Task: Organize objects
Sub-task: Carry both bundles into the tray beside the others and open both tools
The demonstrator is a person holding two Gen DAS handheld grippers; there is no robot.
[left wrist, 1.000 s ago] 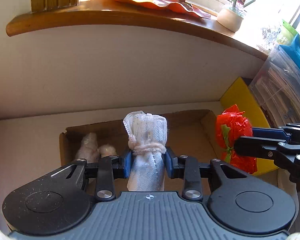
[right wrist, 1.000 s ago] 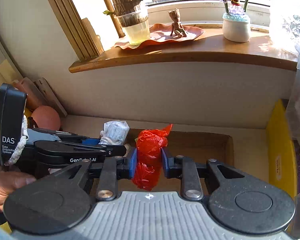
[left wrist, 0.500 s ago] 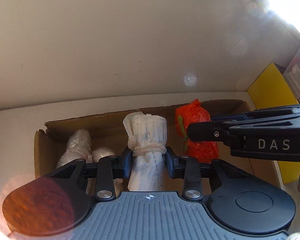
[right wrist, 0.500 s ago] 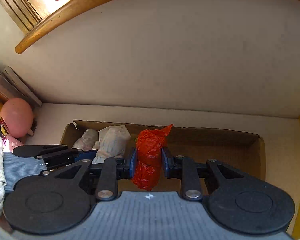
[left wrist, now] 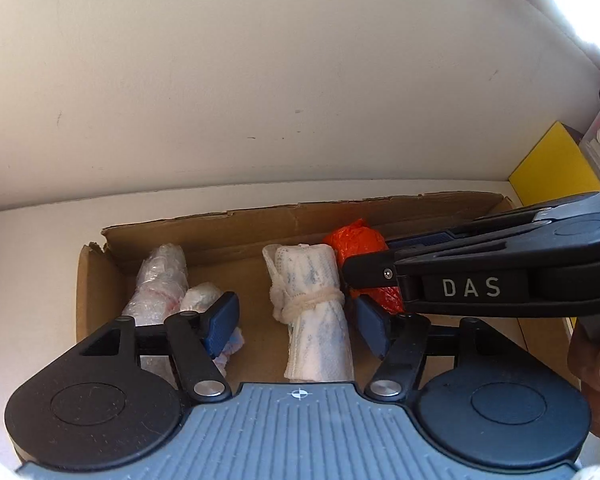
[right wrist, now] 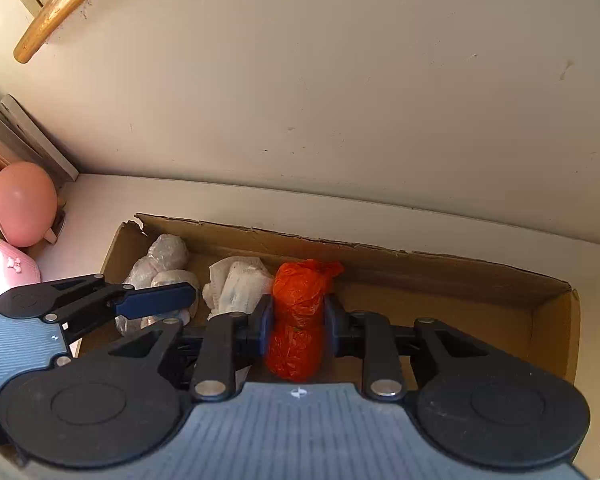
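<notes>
A shallow cardboard box [left wrist: 228,232] [right wrist: 548,312] lies on the white surface against the wall. My left gripper [left wrist: 298,326] is open inside it; the white cloth bundle tied with string [left wrist: 316,312] [right wrist: 236,288] lies loose between its pads. My right gripper [right wrist: 296,324] is shut on the orange plastic-wrapped bundle [right wrist: 300,312] [left wrist: 360,244], low in the box right beside the white bundle. Two bubble-wrapped bundles [left wrist: 160,284] [right wrist: 160,264] lie at the box's left end.
A pink balloon [right wrist: 22,204] and leaning boards [right wrist: 28,140] are left of the box. A yellow object [left wrist: 552,172] stands to the right. The wall [left wrist: 260,80] rises just behind the box. The right half of the box floor [right wrist: 460,312] is bare.
Both grippers have lowered into the box. My left gripper has opened and let go of the white bundle, which now lies on the box floor. The right gripper keeps its hold on the orange bundle.
</notes>
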